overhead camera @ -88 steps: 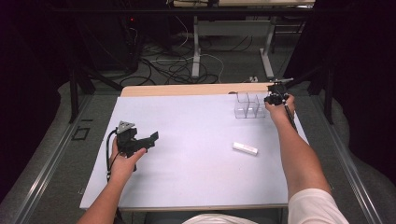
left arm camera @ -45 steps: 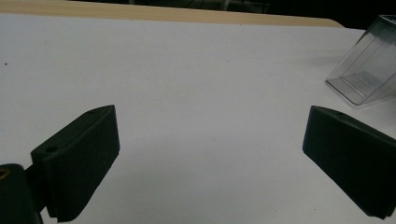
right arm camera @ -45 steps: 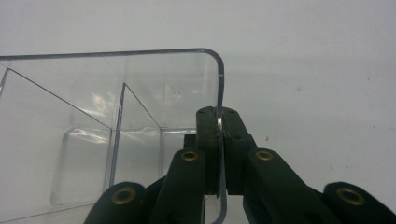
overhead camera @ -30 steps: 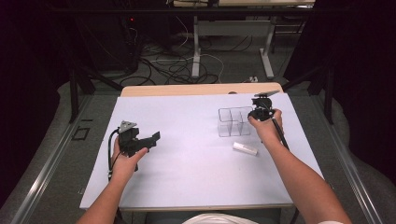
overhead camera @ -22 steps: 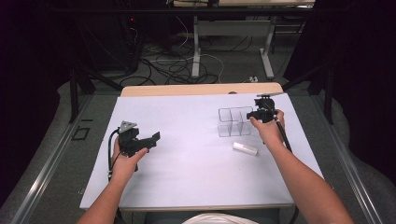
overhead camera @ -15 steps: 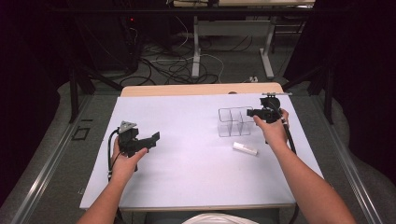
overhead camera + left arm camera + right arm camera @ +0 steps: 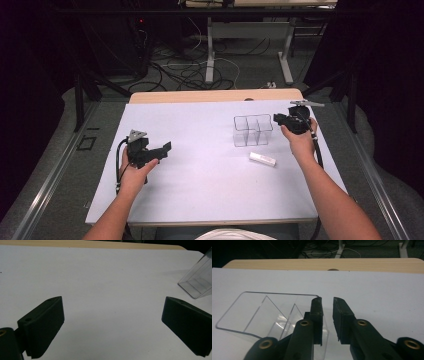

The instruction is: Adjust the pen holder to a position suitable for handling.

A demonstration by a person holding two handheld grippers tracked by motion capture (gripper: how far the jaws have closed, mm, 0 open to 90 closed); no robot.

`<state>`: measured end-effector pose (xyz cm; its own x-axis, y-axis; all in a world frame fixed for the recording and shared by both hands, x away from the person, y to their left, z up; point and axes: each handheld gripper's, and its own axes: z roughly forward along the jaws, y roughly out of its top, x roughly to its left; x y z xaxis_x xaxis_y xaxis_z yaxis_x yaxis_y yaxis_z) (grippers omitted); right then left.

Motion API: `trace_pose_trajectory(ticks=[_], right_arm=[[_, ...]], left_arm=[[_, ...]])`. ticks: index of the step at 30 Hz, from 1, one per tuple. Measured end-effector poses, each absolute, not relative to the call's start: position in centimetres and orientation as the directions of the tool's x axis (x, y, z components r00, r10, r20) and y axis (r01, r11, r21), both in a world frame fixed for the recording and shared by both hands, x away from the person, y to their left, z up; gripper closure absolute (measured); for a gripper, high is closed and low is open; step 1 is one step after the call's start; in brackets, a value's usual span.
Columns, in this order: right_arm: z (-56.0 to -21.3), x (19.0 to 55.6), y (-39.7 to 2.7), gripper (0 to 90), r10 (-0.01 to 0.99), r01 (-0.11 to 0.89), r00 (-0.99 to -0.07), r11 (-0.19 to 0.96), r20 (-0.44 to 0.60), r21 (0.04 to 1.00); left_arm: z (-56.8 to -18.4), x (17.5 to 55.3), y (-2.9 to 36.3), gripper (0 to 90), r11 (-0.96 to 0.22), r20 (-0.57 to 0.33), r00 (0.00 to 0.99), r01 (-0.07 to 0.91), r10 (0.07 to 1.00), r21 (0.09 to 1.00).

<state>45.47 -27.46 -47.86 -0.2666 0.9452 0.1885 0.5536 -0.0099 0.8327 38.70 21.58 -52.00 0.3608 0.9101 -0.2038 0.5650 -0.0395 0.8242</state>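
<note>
A clear plastic box with three compartments (image 7: 252, 131) stands on the white table, right of centre. It also appears at the right edge of the left gripper view (image 7: 197, 280) and left of the jaws in the right gripper view (image 7: 269, 312). My right gripper (image 7: 279, 120) hovers just right of the box, apart from it. Its jaws (image 7: 327, 301) have just been closing to a narrow gap with nothing between them. A small white bar (image 7: 262, 159) lies in front of the box. My left gripper (image 7: 162, 150) rests at the table's left, jaws wide open and empty (image 7: 112, 322).
The white sheet (image 7: 210, 190) covers the table, with a wooden strip (image 7: 215, 96) along the far edge. Beyond that edge are floor cables and desk legs. Metal rails run along both sides of the table.
The box has shifted from the far right corner toward the centre. My right gripper has since drawn off to the right of the box. The left hand has kept still.
</note>
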Motion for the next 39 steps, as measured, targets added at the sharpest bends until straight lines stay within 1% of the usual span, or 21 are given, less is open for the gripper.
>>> trace_pose_trajectory(ticks=[3,9,11,12,14,18,24,39], right_arm=[[-48.6,45.7,-27.4,85.6,0.95,0.565,-0.26,0.006,0.171,0.825],[-49.3,46.0,-26.6,89.9,0.953,0.601,-0.258,0.029,0.159,0.799],[-49.5,46.0,-26.2,90.0,0.953,0.603,-0.264,0.043,0.149,0.797],[-49.5,45.9,-26.0,90.0,0.957,0.599,-0.262,0.062,0.123,0.798],[-49.6,45.8,-25.7,90.0,0.962,0.599,-0.251,0.068,0.107,0.798],[-50.0,45.7,-25.3,90.0,0.956,0.615,-0.266,0.07,0.122,0.785],[-50.1,45.4,-23.8,90.0,0.948,0.599,-0.298,0.095,0.111,0.795],[-50.6,45.3,-19.4,90.0,0.927,0.594,-0.343,0.088,0.153,0.8]], left_arm=[[-52.0,38.7,21.6,4.5,-0.039,-0.203,0.361,0.565,0.91,0.824],[-52.0,38.7,21.7,4.6,-0.039,-0.203,0.36,0.564,0.91,0.825],[-52.0,38.7,21.7,4.6,-0.039,-0.203,0.36,0.564,0.911,0.825],[-52.0,38.7,21.7,4.6,-0.039,-0.202,0.36,0.564,0.911,0.825],[-52.0,38.7,21.7,4.6,-0.04,-0.202,0.36,0.564,0.911,0.825],[-52.0,38.7,21.6,4.6,-0.043,-0.201,0.361,0.567,0.911,0.823],[-52.0,38.7,21.5,4.7,-0.044,-0.201,0.364,0.565,0.91,0.824],[-52.0,38.7,21.5,4.8,-0.046,-0.199,0.365,0.563,0.909,0.825]])
